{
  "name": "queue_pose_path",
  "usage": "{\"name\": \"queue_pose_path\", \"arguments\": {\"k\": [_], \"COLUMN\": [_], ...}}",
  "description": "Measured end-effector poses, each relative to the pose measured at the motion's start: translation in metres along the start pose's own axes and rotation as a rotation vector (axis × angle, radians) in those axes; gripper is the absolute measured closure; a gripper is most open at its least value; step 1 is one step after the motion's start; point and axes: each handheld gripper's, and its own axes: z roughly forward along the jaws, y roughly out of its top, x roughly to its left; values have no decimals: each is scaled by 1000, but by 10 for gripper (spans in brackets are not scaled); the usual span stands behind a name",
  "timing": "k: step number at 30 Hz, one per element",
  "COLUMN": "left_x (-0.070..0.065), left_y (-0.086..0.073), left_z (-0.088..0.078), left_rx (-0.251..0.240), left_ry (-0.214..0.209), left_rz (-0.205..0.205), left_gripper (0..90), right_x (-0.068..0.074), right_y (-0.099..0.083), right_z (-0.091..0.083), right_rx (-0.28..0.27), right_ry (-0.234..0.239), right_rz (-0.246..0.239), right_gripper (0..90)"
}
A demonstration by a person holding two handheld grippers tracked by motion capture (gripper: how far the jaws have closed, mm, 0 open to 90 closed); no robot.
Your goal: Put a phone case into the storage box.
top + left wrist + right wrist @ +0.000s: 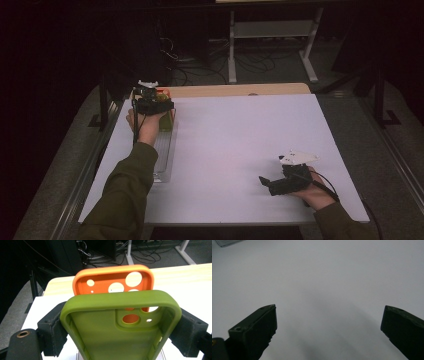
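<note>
An olive-green phone case [100, 337] is held by its two long sides between the black pads [53, 337] of my left gripper [152, 106], which is shut on it. In the left gripper view its open inside faces the camera, camera cutout up. Just behind it stands an orange phone case [105, 280], upright, also with its inside toward the camera. From above, the green case [168, 122] hangs over the far end of a clear tray [162, 162] at the table's left. My right gripper [266, 184] rests low at the near right, its jaws wide open over bare white table [322, 285] with nothing between them.
The white table top [240, 140] has a wooden strip [240, 90] along its far edge. The clear tray runs along the left edge; one of its corners [227, 242] appears in the right gripper view. Beyond the table are desk legs and cables on a dark floor.
</note>
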Motion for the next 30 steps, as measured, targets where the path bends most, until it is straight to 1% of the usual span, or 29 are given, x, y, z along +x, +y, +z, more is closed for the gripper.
{"name": "queue_pose_path", "arguments": {"k": [1, 2, 3, 6, 12, 16, 17, 19, 21, 22, 23, 24, 27, 28, 30], "left_x": [0, 1, 1, -2, -2, 0, 0, 2, 2, 3, 3, 3, 6, 7, 8], "left_y": [-1, -1, -1, -2, -2, -2, -3, -3, -3, -3, -2, -2, -1, 0, 1], "left_z": [1, 2, 3, 5, 9, 11, 12, 13, 13, 13, 12, 12, 8, 6, 3], "left_rx": [1, 1, -4, -14, -28, -31, -28, -22, -25, -31, -30, -39, -47, -47, -51], "left_ry": [1, 0, 7, 10, 11, -7, -10, -16, -26, -34, -36, -39, -49, -50, -57], "left_rz": [-4, 0, 5, -8, 0, -4, -10, -3, -8, -5, -2, -12, -22, -16, -17], "left_gripper": [140, 139, 139, 137, 131, 115, 93, 55, 25, 13, 8, 6, 0, 0, 0], "right_x": [0, 0, 0, 1, 0, 0, 1, 0, 0, 0, 0, 0, 0, 0, 0], "right_y": [0, 0, 0, 0, 0, 0, 0, 0, 0, 0, 0, 0, 0, 0, 0], "right_z": [0, 0, 0, 0, 0, 0, 0, 0, 0, 0, 0, 0, 0, 0, 0], "right_rx": [-3, -2, -3, 4, 1, 2, 1, 1, -2, 1, 0, 1, 0, 0, 2], "right_ry": [-2, -1, -1, 3, -1, 0, 0, 0, 0, 1, 0, 0, 0, 0, 0], "right_rz": [-5, -4, -1, 13, 2, 7, 8, 4, -3, 5, 7, 7, 7, 8, 9], "right_gripper": [0, 0, 0, 0, 0, 0, 0, 0, 0, 0, 0, 0, 0, 0, 0]}}
